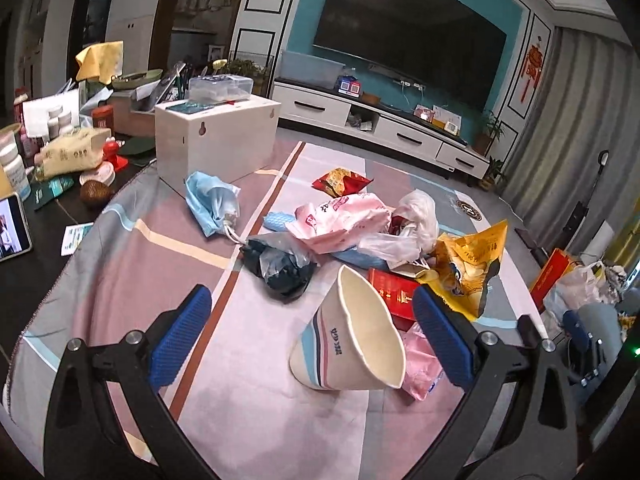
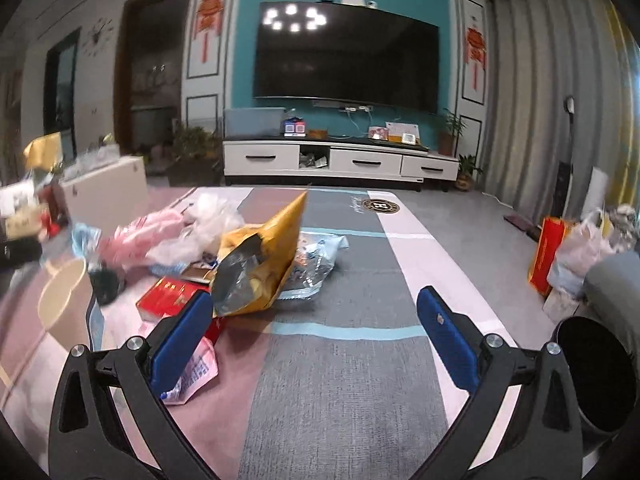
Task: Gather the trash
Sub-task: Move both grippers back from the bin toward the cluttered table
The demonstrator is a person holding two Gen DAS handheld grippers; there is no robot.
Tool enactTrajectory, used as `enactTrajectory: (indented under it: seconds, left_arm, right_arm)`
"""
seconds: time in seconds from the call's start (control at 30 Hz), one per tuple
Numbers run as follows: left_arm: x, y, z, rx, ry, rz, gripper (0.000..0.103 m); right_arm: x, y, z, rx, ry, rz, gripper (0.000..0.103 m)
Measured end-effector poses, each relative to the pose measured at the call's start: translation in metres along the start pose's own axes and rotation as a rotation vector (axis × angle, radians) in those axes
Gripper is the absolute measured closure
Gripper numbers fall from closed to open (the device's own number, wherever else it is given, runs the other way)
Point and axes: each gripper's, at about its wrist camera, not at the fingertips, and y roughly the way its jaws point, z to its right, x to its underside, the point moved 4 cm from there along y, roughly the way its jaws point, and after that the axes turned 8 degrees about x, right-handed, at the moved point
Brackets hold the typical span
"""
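Both grippers are up over the table and both are empty, fingers spread wide. The left gripper (image 1: 312, 336) is framing the crushed paper cup (image 1: 352, 336), which lies on its side on the striped cloth (image 1: 256, 420), mouth tipped up and away, sitting between the blue pads but touching neither. Just beyond it the heap waits: a red packet (image 1: 390, 292), a yellow chip bag (image 1: 472, 264), pink plastic bags (image 1: 340, 220), a dark bag (image 1: 280, 268), a light blue pouch (image 1: 210, 200). Over on the right gripper (image 2: 314, 336), the gap holds only bare cloth, with the chip bag (image 2: 260, 268) standing open just past its left pad and a silvery wrapper (image 2: 316, 264) behind it. A dark round bin (image 2: 596, 376) peeks in at the lower right edge. This looks like the reach-in stage, cup first. The left gripper needs to drop a touch lower, centre on the cup's flattened wall, then close gently, since that thin paper will likely buckle or skid away.
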Motion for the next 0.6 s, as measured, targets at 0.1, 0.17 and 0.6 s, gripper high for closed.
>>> enactTrajectory:
  seconds: [0.1, 0.17, 0.6]
  left_arm:
    - [0.0017, 0.0031, -0.0016, 0.005, -0.010, -0.009, 0.003]
    - [0.0032, 0.0049, -0.0023, 0.013, -0.025, -0.014, 0.003]
    - [0.0064, 0.0102, -0.0048, 0.079, -0.094, 0.000, 0.003]
  right_arm:
    - [0.0063, 0.0073, -0.0026, -0.002, -0.005, -0.029, 0.003]
    - [0.0080, 0.0091, -0.0039, -0.007, 0.001, -0.039, 0.003]
    - [0.0095, 0.0119, -0.0034, -0.014, 0.009, -0.055, 0.003]
